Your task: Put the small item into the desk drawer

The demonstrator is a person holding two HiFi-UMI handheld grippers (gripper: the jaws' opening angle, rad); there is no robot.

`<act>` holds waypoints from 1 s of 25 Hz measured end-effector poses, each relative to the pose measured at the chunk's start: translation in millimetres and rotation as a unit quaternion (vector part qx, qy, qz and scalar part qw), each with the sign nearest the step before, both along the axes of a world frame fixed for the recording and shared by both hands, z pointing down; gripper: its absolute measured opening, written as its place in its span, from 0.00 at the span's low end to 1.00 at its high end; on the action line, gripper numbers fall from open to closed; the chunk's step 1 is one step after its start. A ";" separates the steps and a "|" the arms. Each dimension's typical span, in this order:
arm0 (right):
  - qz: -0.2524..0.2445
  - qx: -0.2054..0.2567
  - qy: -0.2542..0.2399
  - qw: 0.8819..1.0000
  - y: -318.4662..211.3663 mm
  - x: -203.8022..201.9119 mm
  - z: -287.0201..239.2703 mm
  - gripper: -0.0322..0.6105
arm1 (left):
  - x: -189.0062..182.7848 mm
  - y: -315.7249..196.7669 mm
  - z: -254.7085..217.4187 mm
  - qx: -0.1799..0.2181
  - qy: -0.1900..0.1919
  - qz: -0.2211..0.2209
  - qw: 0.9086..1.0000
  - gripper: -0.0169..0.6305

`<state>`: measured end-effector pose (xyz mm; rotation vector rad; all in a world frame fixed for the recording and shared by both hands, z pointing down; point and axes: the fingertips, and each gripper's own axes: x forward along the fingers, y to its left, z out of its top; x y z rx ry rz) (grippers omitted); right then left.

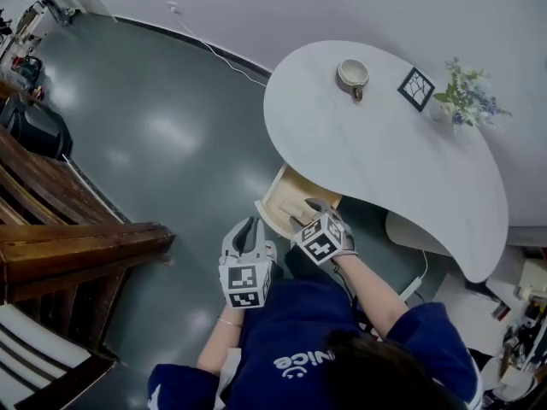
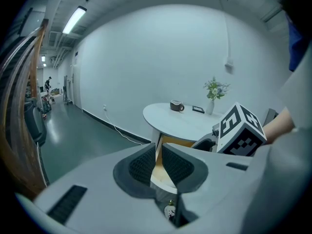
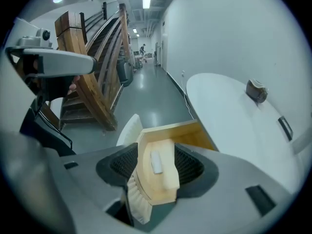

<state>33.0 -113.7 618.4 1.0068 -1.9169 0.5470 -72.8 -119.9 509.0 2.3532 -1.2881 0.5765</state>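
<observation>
The wooden desk drawer (image 1: 280, 196) stands pulled out from under the white table (image 1: 385, 156). My right gripper (image 1: 309, 213) hovers just over it, open. In the right gripper view, a small white oblong item (image 3: 156, 162) lies flat on the drawer's floor (image 3: 165, 179), seen between the spread pads (image 3: 190, 165) and touched by neither. My left gripper (image 1: 247, 231) hangs lower left of the drawer, off to its side. Its pads (image 2: 142, 165) are drawn together to a thin slit with nothing in them.
On the table stand a mug (image 1: 353, 74), a small framed card (image 1: 416, 88) and a vase of flowers (image 1: 466, 101). A wooden staircase (image 1: 60, 229) fills the left side. A white cable (image 1: 209, 48) runs along the wall. A pale chair seat (image 1: 410, 233) sits under the table's right.
</observation>
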 end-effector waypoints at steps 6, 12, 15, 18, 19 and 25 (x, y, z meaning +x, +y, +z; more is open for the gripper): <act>0.034 0.040 -0.028 0.998 -0.2 12.1 -6.8 0.43 | 23.7 -4.7 15.0 0.024 -0.003 0.036 0.999 0.09; 0.092 0.070 -0.058 0.992 2.5 20.6 -36.6 0.42 | 35.1 -8.2 1.9 0.046 0.006 0.064 0.997 0.09; 0.120 0.088 -0.064 0.987 5.6 28.0 -49.1 0.42 | 43.8 -9.4 -3.7 0.053 0.011 0.082 0.995 0.09; 0.156 0.107 -0.074 0.979 8.5 36.9 -61.9 0.42 | 52.1 -10.9 -8.6 0.059 0.019 0.099 0.993 0.09; 0.170 0.115 -0.079 0.975 9.2 41.1 -67.1 0.42 | 55.2 -11.8 -10.5 0.061 0.022 0.103 0.993 0.09; 0.228 0.153 -0.085 0.958 22.4 62.0 -88.4 0.42 | 67.0 -11.0 -14.6 0.067 0.032 0.127 0.989 0.09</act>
